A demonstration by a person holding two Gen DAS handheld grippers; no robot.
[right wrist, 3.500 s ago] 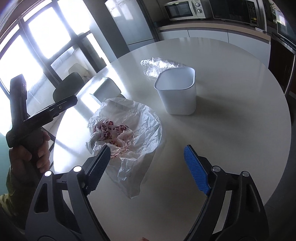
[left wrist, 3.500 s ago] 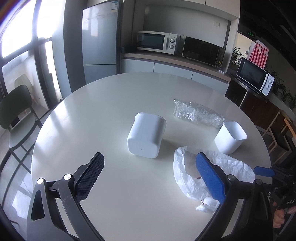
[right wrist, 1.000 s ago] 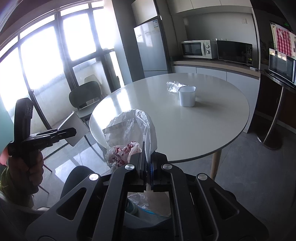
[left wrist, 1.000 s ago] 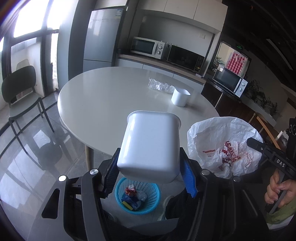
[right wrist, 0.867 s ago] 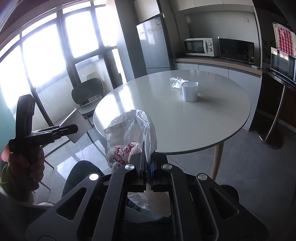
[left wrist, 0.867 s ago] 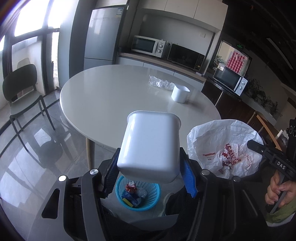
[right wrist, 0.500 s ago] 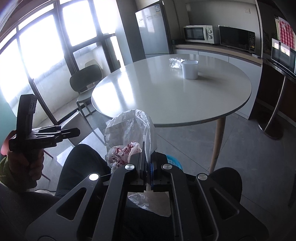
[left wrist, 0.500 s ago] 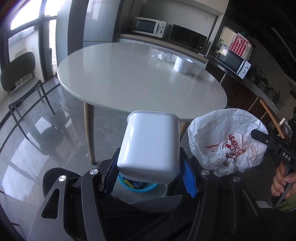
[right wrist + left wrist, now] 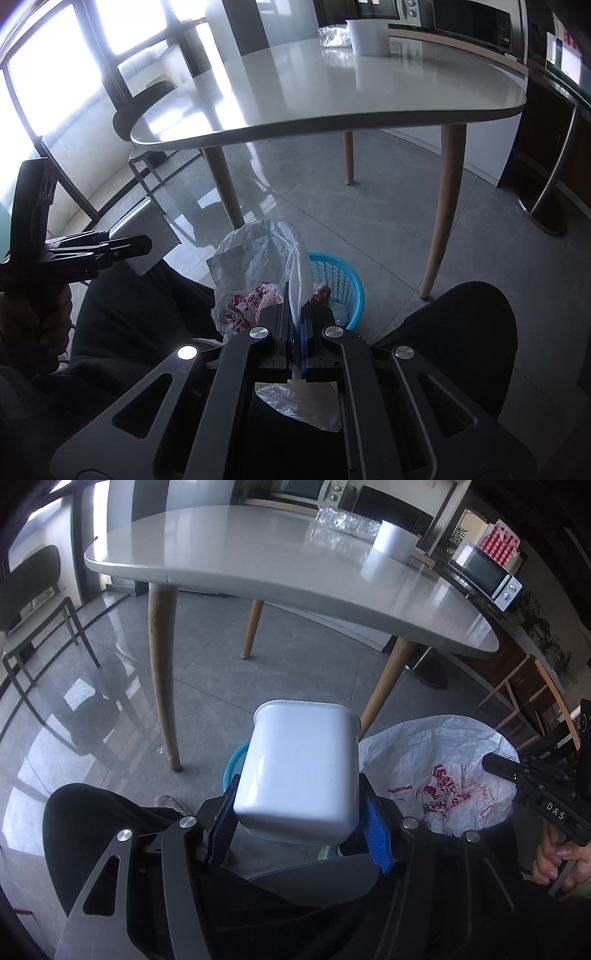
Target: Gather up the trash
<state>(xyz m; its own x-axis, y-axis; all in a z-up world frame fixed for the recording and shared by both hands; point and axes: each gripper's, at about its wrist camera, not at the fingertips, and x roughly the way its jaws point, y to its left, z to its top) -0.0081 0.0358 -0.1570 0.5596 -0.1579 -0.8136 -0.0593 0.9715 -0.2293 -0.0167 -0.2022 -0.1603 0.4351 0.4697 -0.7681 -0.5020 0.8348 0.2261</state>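
My left gripper (image 9: 299,827) is shut on a white plastic container (image 9: 301,768), held below table height above a blue mesh trash basket (image 9: 232,760) that is mostly hidden behind it. My right gripper (image 9: 294,343) is shut on a white plastic bag (image 9: 266,254) with red print, held over the near rim of the blue basket (image 9: 340,284) on the floor. The bag (image 9: 443,775) also shows in the left wrist view, right of the container. A second white container (image 9: 391,544) and a clear crumpled wrapper (image 9: 340,520) sit on the round table (image 9: 258,565).
The table stands on wooden legs (image 9: 162,679) over a grey tiled floor. A dark chair (image 9: 29,602) stands at the left by the windows. The person's dark-clad knees (image 9: 461,332) flank the basket. Microwaves (image 9: 487,576) line a counter at the back.
Both grippers have dropped from table height to below the tabletop, carrying the container and the bag down toward the blue basket. Both grips are unchanged over the last second.
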